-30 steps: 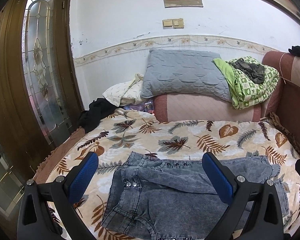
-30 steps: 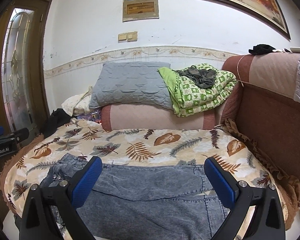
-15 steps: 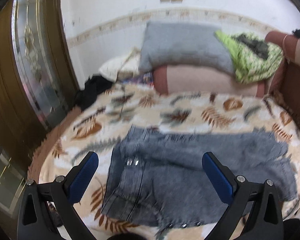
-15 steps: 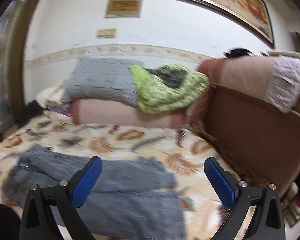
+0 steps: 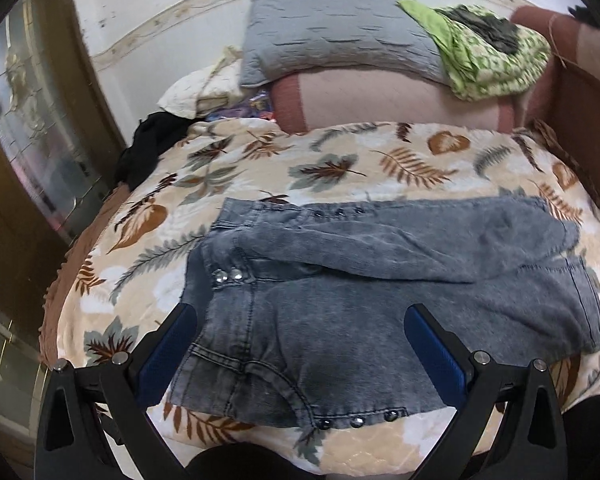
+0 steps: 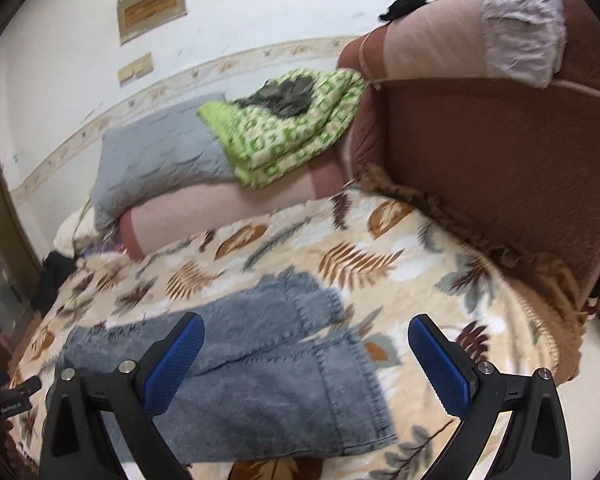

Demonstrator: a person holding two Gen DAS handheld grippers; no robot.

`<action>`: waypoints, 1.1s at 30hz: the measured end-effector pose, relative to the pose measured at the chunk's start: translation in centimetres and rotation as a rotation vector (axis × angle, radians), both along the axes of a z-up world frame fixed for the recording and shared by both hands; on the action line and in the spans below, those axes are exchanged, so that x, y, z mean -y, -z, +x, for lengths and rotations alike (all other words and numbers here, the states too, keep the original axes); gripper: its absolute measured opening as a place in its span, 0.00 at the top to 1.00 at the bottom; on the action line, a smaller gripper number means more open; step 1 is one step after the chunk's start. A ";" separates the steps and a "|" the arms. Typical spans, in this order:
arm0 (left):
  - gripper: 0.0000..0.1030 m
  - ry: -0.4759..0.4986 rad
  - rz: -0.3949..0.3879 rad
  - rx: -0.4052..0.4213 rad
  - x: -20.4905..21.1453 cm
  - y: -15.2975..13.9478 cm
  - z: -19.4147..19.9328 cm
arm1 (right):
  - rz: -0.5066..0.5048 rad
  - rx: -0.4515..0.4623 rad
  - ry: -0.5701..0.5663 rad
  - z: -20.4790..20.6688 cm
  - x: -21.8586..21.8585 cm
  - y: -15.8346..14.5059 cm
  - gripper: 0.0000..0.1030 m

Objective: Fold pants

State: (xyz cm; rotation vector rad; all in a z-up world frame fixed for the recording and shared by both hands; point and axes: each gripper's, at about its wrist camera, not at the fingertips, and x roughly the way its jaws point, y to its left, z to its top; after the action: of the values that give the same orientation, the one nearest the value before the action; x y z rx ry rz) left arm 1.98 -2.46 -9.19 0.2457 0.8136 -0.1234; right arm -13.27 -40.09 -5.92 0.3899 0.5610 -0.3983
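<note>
Grey washed denim pants [image 5: 364, 280] lie spread on the leaf-print bedspread [image 5: 340, 168], waist to the left with metal studs, legs to the right, the far leg lying across the near one. My left gripper [image 5: 300, 344] is open and empty, hovering over the waist and seat part. In the right wrist view the leg hems [image 6: 300, 352] lie near the bed's front edge. My right gripper [image 6: 308, 360] is open and empty above the hems.
A grey pillow [image 5: 332, 36] and a green patterned blanket [image 5: 492, 52] rest on a pink bolster at the back. A brown upholstered headboard [image 6: 492, 168] stands at the right. Black clothing [image 5: 148, 148] lies by the wooden glass door [image 5: 28, 128] at the left.
Both grippers have tilted downward and come over the pants. The right one has swung right toward the leg hems and headboard. The pants have not moved.
</note>
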 end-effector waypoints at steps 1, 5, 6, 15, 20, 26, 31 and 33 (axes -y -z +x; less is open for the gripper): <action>0.00 0.004 0.002 -0.007 0.3 0.1 0.0 | 0.002 -0.011 -0.010 0.3 -0.2 0.3 0.00; 0.00 0.022 0.018 -0.030 1.6 0.5 0.3 | -0.001 -0.017 -0.032 0.3 -0.4 0.4 0.00; 0.00 0.026 0.020 -0.033 1.9 0.6 0.4 | -0.005 -0.018 -0.030 0.2 -0.4 0.4 0.00; 0.00 0.034 0.015 -0.034 1.9 0.4 1.7 | 0.040 -0.056 -0.022 0.8 1.6 1.3 0.00; 0.00 -0.072 0.023 -0.026 -1.7 0.4 4.0 | 0.076 -0.075 -0.014 1.8 2.2 2.5 0.00; 0.00 -0.215 0.046 -0.004 -7.8 -0.3 7.6 | 0.122 -0.116 -0.069 5.2 1.4 4.0 0.00; 0.00 -0.305 0.088 -0.032 -12.3 0.4 12.2 | 0.147 -0.145 -0.118 7.9 1.0 4.8 0.00; 0.00 -0.318 0.062 -0.064 -13.5 0.9 14.1 | 0.167 -0.161 -0.134 9.3 1.4 5.0 0.00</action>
State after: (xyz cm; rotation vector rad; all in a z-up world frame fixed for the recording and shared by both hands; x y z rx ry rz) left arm 16.13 11.03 -10.05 0.1684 0.9108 0.1933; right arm -4.01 -41.47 -10.90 0.4796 0.7764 -0.2555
